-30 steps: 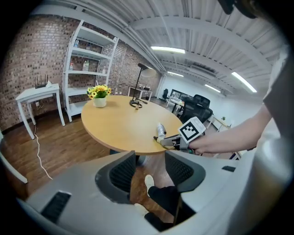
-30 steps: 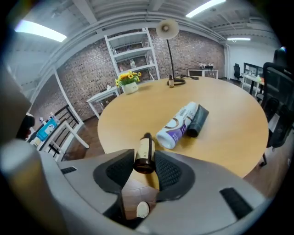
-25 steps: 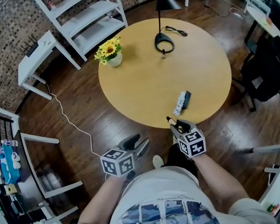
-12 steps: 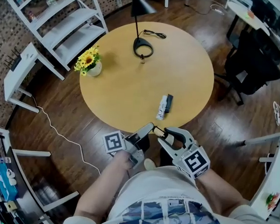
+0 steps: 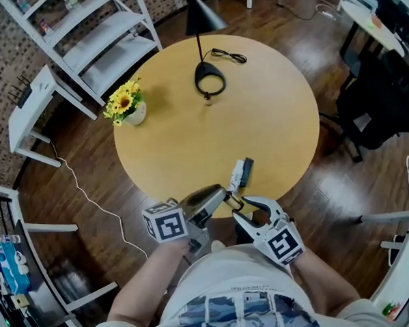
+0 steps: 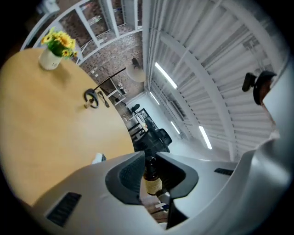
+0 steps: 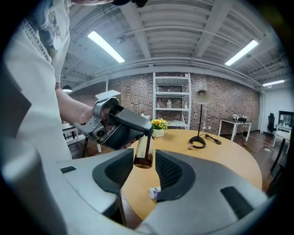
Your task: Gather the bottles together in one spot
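Observation:
A small brown bottle (image 5: pixel 231 201) with a tan label hangs in the air between my two grippers, over the round table's near edge (image 5: pixel 189 193). My left gripper (image 5: pixel 221 194) has just been closing, and its pads now clamp the bottle's neck (image 6: pixel 150 173). My right gripper (image 5: pixel 242 208) has just been opening. The bottle's base (image 7: pixel 143 150) still sits between its pads with a thin gap on each side. A white bottle (image 5: pixel 238 173) lies on its side on the table just beyond them, beside a small black object (image 5: pixel 247 167).
A black lamp base (image 5: pixel 209 78) with its cord stands at the table's far side, and a pot of yellow flowers (image 5: pixel 126 102) at its left. White shelving (image 5: pixel 81 30) is at the far left, a dark chair (image 5: pixel 379 100) at the right.
The left gripper came up from beside my body to the bottle in the right gripper and closed on its neck. The right gripper rose a little and its jaws loosened.

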Demonstrator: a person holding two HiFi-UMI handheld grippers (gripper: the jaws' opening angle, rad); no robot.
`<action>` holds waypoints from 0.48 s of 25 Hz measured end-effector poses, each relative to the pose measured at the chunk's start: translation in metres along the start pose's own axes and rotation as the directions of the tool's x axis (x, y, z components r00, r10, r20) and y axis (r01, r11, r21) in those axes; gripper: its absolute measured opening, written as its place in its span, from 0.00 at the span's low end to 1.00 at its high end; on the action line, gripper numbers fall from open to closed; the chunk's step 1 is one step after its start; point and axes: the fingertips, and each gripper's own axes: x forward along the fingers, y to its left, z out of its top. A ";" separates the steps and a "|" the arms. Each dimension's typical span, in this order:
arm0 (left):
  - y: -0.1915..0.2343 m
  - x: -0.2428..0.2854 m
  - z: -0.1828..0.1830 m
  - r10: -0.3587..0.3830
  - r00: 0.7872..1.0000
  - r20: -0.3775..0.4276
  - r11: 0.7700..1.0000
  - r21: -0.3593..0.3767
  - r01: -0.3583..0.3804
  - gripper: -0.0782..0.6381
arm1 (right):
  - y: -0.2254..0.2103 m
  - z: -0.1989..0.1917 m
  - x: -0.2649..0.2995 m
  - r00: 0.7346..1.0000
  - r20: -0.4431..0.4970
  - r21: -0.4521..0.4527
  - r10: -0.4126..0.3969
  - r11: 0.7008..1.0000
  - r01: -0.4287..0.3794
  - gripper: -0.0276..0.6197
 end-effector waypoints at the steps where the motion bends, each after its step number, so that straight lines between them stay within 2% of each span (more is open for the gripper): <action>1: 0.004 0.008 0.011 0.030 1.000 0.005 0.998 0.056 -0.031 0.21 | -0.014 -0.002 0.002 1.000 -0.011 0.007 0.003 1.000 -0.003 0.32; 3: 0.016 0.023 0.033 0.108 0.994 0.019 0.979 0.173 -0.109 0.21 | -0.044 -0.007 0.005 0.999 -0.039 0.024 0.007 1.000 -0.006 0.37; 4: 0.023 0.030 0.044 0.152 0.988 0.026 0.960 0.233 -0.154 0.21 | -0.059 -0.009 0.006 0.999 -0.051 0.038 0.006 0.999 -0.004 0.37; 5: 0.032 0.037 0.055 0.198 0.980 0.034 0.936 0.292 -0.199 0.21 | -0.075 -0.010 0.006 0.998 -0.061 0.053 0.003 0.999 0.000 0.37; 8: 0.057 0.058 0.085 0.321 0.944 0.071 0.840 0.440 -0.318 0.21 | -0.119 -0.016 0.003 0.996 -0.087 0.098 -0.016 0.995 0.024 0.37; 9: 0.065 0.065 0.094 0.346 0.934 0.091 0.812 0.470 -0.347 0.21 | -0.132 -0.019 0.002 0.995 -0.098 0.110 -0.022 0.993 0.032 0.37; 12: 0.089 0.088 0.116 0.400 0.904 0.154 0.746 0.518 -0.419 0.21 | -0.166 -0.031 -0.003 0.992 -0.122 0.155 -0.029 0.987 0.048 0.37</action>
